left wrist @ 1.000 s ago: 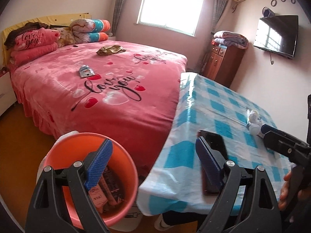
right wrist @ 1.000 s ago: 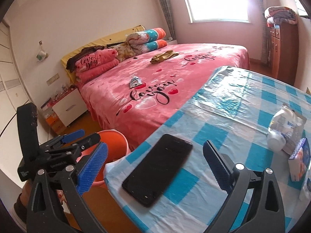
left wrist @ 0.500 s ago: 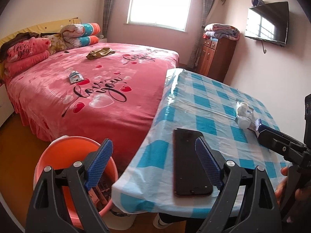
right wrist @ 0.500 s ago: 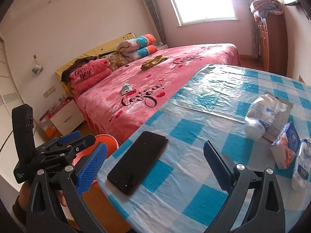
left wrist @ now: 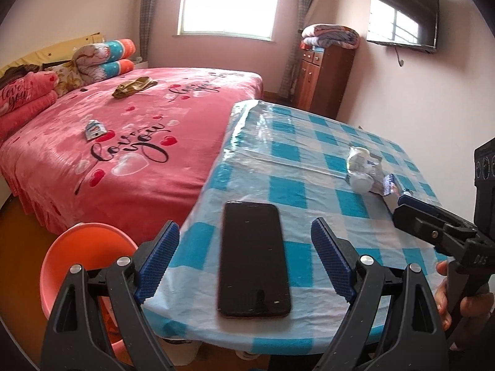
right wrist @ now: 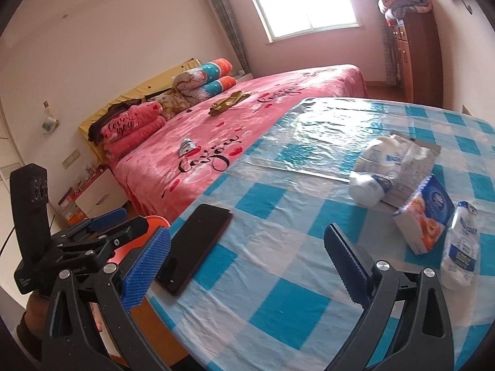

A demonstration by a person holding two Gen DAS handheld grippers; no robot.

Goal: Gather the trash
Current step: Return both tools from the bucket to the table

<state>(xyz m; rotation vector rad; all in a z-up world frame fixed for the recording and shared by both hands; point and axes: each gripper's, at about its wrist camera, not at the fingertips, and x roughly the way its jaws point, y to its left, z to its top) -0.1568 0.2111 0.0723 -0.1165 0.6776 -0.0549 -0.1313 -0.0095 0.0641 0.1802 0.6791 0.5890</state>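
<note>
Bed (left wrist: 130, 142): pink cover, "love you" in script – a small wrapper (left wrist: 94, 130) lies on it
Table (right wrist: 278, 293): checked cloth, phone (right wrist: 195, 247) near its edge
Trash: crushed bottle (right wrist: 380, 170), box (right wrist: 423, 216), second bottle (right wrist: 461, 247) – ahead and right of right gripper (right wrist: 247, 266), the nearer one; labels unreadable
Bucket (left wrist: 80, 247): below left gripper (left wrist: 244, 259)
Jaws: both spread, empty

Two handheld black clamp grippers with blue ribbed pads: the left gripper (left wrist: 244, 259) and the right gripper (right wrist: 247, 266). One round table under a blue-and-white checked plastic cloth (right wrist: 278, 303). On it, one black slab smartphone (left wrist: 252, 258), two crushed clear plastic bottles with blue-and-white labels (right wrist: 380, 170) (right wrist: 461, 244), one flattened white paper carton (right wrist: 414, 170) and one blue-and-white snack packet (right wrist: 425, 216). One orange plastic bucket (left wrist: 77, 250). One pink bed (left wrist: 123, 142), with one small silver wrapper (left wrist: 94, 129) and one olive crumpled cloth (left wrist: 133, 87) on it.
</note>
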